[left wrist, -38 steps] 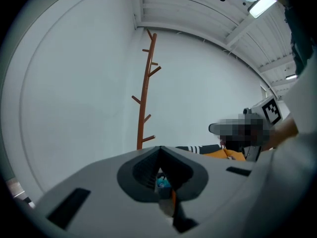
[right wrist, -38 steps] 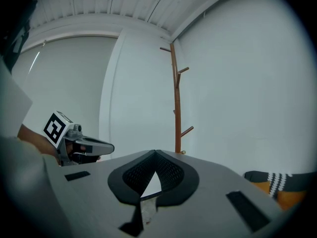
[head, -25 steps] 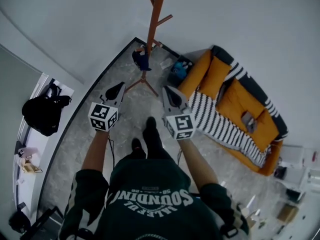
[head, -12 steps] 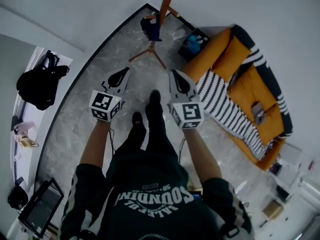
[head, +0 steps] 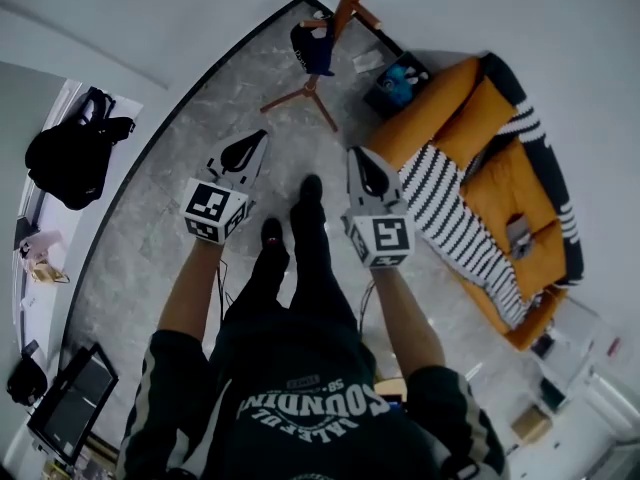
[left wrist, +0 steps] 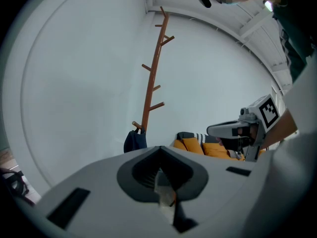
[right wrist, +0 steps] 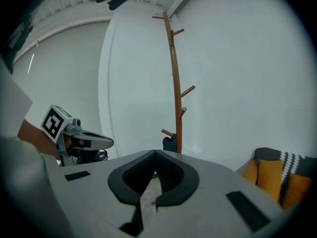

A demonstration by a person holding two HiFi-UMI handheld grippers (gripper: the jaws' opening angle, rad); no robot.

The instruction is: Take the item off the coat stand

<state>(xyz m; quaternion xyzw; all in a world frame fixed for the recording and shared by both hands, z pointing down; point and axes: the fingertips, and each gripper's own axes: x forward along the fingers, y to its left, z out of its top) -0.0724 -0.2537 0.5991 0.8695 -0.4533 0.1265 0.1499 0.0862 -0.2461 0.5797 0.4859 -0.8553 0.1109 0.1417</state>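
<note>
Head view: left gripper (head: 258, 140) and right gripper (head: 356, 154) are side by side over the floor, well apart from the stand (head: 343, 13). The dark blue item (head: 313, 48) hangs on a low peg against the pole, above the feet. An orange sofa (head: 480, 168) lies to the right. Left gripper view: jaws together, nothing between them; the item (left wrist: 134, 142) is low at the pole, far ahead. Right gripper view: jaws also closed and empty; the item (right wrist: 169, 144) is ahead on the stand.

Orange sofa (head: 495, 183), gry marble floor (head: 180, 153), wht walls (head: 150, 18)
</note>
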